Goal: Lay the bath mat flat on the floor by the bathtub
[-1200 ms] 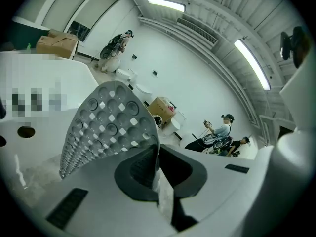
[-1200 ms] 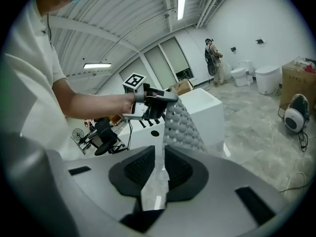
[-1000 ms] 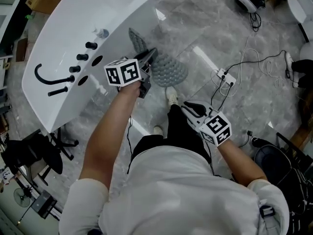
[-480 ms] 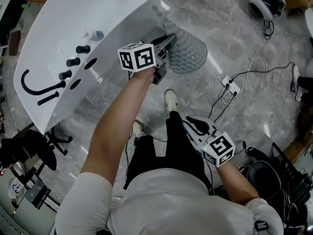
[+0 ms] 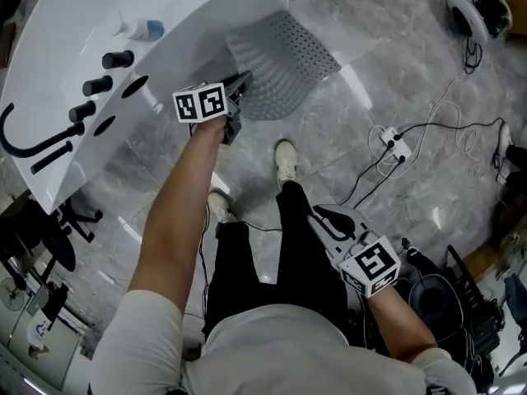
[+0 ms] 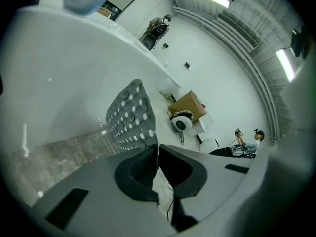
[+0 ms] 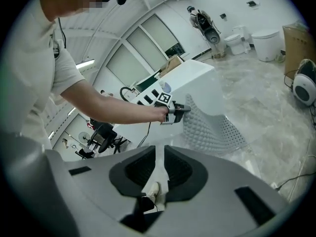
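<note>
The grey bath mat [image 5: 284, 60], studded with holes, lies mostly spread on the marble floor against the side of the white bathtub [image 5: 99, 15]. My left gripper [image 5: 240, 83] is shut on the mat's near edge, which lifts toward the jaws. The left gripper view shows the mat [image 6: 129, 117] running up from the closed jaws beside the tub wall [image 6: 69, 78]. My right gripper [image 5: 319, 214] hangs by the person's right leg, shut and empty. From the right gripper view I see the mat [image 7: 212, 125], the left gripper [image 7: 186, 108] and the tub [image 7: 195, 78].
Black taps [image 5: 103, 72] and a bottle [image 5: 144, 30] sit on the tub rim. A power strip with cables [image 5: 389, 137] lies on the floor at right. The person's shoes [image 5: 286, 159] stand just behind the mat. A black chair [image 5: 37, 249] is at left, a dark bin [image 5: 436, 290] at right.
The mat has gone from a bunched, hanging shape to a wide sheet spread on the floor by the tub. The left gripper stays shut on its edge and the right gripper stays low.
</note>
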The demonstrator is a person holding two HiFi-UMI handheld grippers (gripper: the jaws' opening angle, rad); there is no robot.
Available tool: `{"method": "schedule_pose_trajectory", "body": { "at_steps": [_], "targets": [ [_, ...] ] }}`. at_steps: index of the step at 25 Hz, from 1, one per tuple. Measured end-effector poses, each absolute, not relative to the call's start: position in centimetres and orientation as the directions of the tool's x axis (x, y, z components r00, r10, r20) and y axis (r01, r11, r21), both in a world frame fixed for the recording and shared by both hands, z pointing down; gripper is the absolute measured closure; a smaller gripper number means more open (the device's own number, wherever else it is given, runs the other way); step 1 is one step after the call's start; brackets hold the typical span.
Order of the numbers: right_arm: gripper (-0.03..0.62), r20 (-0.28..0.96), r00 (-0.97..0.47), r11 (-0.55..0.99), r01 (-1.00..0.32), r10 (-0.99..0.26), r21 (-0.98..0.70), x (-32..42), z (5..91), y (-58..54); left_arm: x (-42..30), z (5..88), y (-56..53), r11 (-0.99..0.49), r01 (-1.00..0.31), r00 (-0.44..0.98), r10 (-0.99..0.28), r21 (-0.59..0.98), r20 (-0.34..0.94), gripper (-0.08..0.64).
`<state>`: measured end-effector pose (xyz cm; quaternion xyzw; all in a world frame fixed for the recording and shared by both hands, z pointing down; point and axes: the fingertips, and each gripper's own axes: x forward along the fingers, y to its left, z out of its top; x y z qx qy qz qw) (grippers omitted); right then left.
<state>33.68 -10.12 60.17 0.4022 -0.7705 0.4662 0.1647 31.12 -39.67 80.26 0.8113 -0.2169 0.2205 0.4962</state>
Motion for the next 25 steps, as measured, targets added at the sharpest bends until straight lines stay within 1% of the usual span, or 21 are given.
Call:
{"method": "schedule_pose_trajectory", "body": {
  "at_steps": [6,10,16,20,25],
  "targets": [
    [0.526,0.644,-0.641,0.282,-0.765,-0.417,-0.579,31.3,63.4,-11.8,21.3,86.5,-39.8,-0.344,-0.688,0.714,-0.162,0.640,0.681,0.534],
    [0.526,0.621,-0.675,0.286,-0.735,-0.399,-0.615,29.4,64.5,-13.3,15.2,89.7,-39.4,-0.307,-0.748,0.650,-0.163,0.588,0.742,0.534],
    [0.529,0.621,-0.708,0.313,-0.706,-0.336,-0.636,25.7,66.8,-14.3,7.2,92.8,-39.8,-0.244,-0.805,0.586,-0.195,0.540,0.786,0.534],
    [0.529,0.621,-0.728,0.354,-0.685,-0.291,-0.637,24.1,67.7,-14.4,3.3,94.6,-39.8,-0.212,-0.836,0.545,-0.209,0.506,0.812,0.534],
    [0.529,0.651,-0.714,0.379,-0.695,-0.260,-0.611,22.9,69.4,-14.8,-1.4,96.9,-39.1,-0.137,-0.877,0.481,-0.232,0.461,0.845,0.534]
  ]
}}
